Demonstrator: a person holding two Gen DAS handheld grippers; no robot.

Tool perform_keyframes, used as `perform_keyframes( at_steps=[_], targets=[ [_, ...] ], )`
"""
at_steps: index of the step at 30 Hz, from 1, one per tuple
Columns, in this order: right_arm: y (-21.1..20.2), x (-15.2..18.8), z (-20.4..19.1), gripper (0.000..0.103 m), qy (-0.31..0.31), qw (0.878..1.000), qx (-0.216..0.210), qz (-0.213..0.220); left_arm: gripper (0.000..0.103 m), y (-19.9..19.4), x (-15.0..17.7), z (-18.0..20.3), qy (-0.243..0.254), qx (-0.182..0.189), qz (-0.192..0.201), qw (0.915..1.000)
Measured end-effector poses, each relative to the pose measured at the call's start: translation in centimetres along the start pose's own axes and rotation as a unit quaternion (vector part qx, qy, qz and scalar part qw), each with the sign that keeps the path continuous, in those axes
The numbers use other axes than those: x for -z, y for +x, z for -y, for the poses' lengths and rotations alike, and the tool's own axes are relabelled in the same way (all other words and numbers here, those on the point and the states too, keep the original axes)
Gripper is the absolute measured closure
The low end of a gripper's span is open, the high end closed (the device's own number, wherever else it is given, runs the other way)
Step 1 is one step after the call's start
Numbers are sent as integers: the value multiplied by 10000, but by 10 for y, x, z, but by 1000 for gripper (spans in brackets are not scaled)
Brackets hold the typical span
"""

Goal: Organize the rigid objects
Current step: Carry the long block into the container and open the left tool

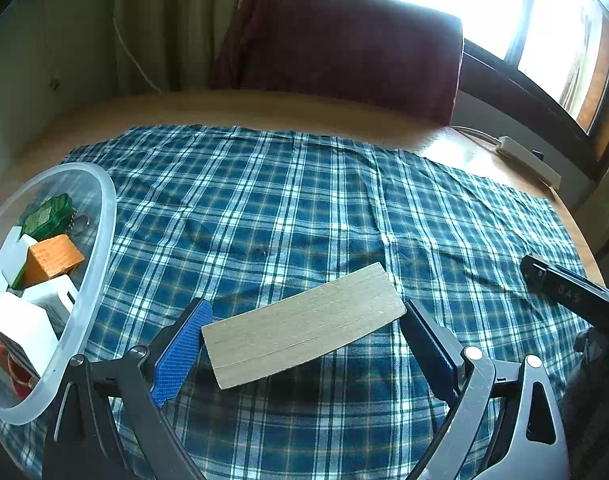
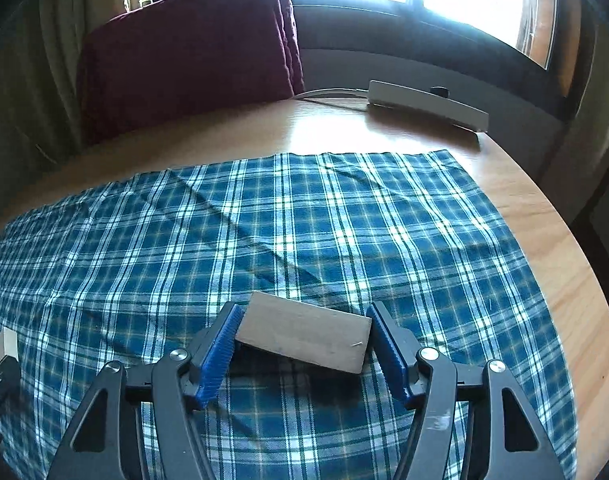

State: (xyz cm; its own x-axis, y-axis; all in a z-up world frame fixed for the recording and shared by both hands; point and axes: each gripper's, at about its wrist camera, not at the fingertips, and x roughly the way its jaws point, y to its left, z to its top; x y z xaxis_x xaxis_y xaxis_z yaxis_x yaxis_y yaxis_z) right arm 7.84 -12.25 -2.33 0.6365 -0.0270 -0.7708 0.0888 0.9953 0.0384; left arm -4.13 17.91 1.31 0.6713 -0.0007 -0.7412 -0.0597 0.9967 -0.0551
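Left wrist view: the left gripper stands wide, its blue pads either side of a wooden block that lies flat and slantwise on the checked cloth. The left pad touches the block's near corner; whether the right pad touches its far end cannot be told. At the left a clear plastic bowl holds an orange block, a green keyring and white boxes. The right gripper's dark finger shows at the right edge, with faint markings too blurred to read.

Right wrist view: the right gripper also stands wide around a second wooden block, its pads just beside the block's ends; contact cannot be told. Beyond the block the cloth lies bare up to its far hem, then the bare wooden counter with a white power strip near the far rim and a dark red covered chair behind.
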Motion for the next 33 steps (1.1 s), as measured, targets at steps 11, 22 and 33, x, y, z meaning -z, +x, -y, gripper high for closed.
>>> perform_keyframes(
  at_steps=[11,22,33],
  targets=[
    [-42,13,2,36,303,9974,-564,336,8,-8,-3,-5,-55,77,156,9998],
    [-70,34,-26,36,248,9926,-1113,423,8,-24,-7,-12,-105,40,484,9988],
    [-71,46,-41,36,91,9909,-1311,280,8,-49,-14,-32,-231,-247,986,9946]
  ],
)
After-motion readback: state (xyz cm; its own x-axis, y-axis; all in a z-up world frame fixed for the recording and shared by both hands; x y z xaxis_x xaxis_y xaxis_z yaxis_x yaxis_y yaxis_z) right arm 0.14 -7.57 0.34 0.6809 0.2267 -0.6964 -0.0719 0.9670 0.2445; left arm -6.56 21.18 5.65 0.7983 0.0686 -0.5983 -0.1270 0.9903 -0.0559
